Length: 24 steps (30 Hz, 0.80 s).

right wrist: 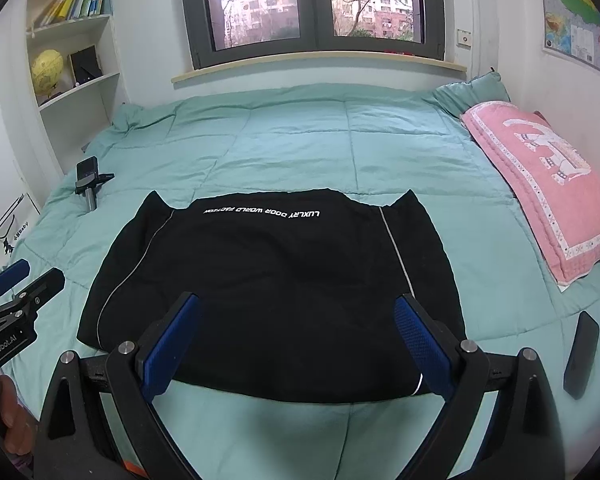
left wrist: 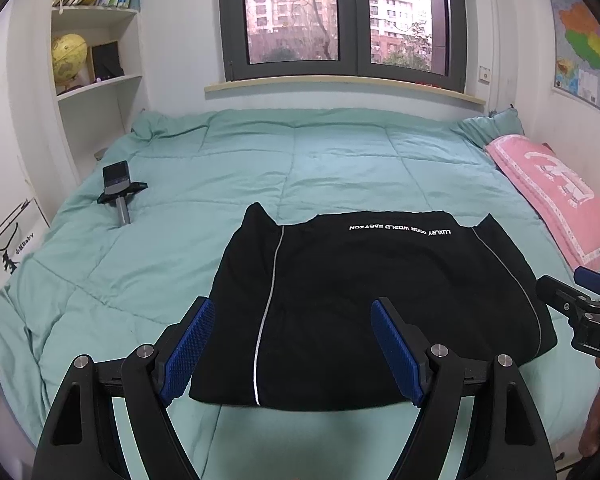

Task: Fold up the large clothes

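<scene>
So basically the black garment (left wrist: 364,300) is lying flat on the near half of the teal quilt (left wrist: 340,160), already looking like a squarish folded bundle, with the white lettering upside down at its far edge and a thin pale stripe running down each side. My guess is it sits close to the bed's front edge so both hands can reach it without leaning. Both tools hang just above the near hem, tilted down at it: the left gripper (left wrist: 292,344) has its blue pads spread wide with nothing between them, lined up over the left stripe, and the right gripper (right wrist: 300,340) is likewise spread and empty over the right part of the hem. Neither one is touching cloth as far as I can tell. Seems like they're parked side by side to pinch the near edge together, or the fold might simply be done. The pink pillow (right wrist: 540,184) stays off to the right, a small black stand gadget (left wrist: 118,194) is well off to the left, and a dark flat thing (right wrist: 580,356) lies near the right edge, all clear of the garment.
</scene>
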{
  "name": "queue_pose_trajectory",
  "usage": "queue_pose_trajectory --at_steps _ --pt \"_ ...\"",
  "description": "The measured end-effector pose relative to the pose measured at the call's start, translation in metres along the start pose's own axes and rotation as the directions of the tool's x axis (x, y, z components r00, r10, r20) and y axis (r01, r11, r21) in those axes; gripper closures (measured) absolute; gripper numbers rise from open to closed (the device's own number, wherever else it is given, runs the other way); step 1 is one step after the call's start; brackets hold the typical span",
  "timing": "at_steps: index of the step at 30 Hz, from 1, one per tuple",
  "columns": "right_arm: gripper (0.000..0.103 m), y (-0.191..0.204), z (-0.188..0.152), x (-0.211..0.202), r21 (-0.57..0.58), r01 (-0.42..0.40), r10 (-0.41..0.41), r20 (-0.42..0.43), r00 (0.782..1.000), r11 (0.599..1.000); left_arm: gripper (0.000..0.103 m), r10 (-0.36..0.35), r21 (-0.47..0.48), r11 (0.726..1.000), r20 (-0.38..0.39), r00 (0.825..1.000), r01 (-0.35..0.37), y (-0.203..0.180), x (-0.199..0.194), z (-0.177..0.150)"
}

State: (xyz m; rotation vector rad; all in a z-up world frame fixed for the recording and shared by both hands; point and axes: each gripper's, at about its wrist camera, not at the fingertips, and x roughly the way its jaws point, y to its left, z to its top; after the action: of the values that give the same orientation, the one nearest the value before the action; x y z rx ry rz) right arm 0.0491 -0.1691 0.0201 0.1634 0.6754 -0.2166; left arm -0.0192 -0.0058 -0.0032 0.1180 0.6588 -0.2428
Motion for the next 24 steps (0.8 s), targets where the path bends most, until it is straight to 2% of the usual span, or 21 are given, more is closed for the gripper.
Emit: queue_pose_trajectory --at_steps 11,15,24 --pt "0.005 0.0004 -0.0019 0.0035 0.005 -0.003 0.003 -0.012 1.000 1.000 0.022 0.000 -0.007 1.000 -0.011 1.000 0.000 0.0026 0.0024 -0.0011" --pt "0.005 -0.0014 -0.0023 0.0041 0.014 -0.012 0.012 -0.017 1.000 1.000 0.022 -0.035 -0.012 0.999 0.004 0.999 0.035 0.0036 -0.0019 -0.0014" --pt "0.005 -0.0010 -0.0037 0.0020 0.018 -0.018 0.019 -0.019 1.000 1.000 0.022 -0.027 -0.012 1.000 -0.004 1.000 0.027 0.0041 -0.0005 -0.0017"
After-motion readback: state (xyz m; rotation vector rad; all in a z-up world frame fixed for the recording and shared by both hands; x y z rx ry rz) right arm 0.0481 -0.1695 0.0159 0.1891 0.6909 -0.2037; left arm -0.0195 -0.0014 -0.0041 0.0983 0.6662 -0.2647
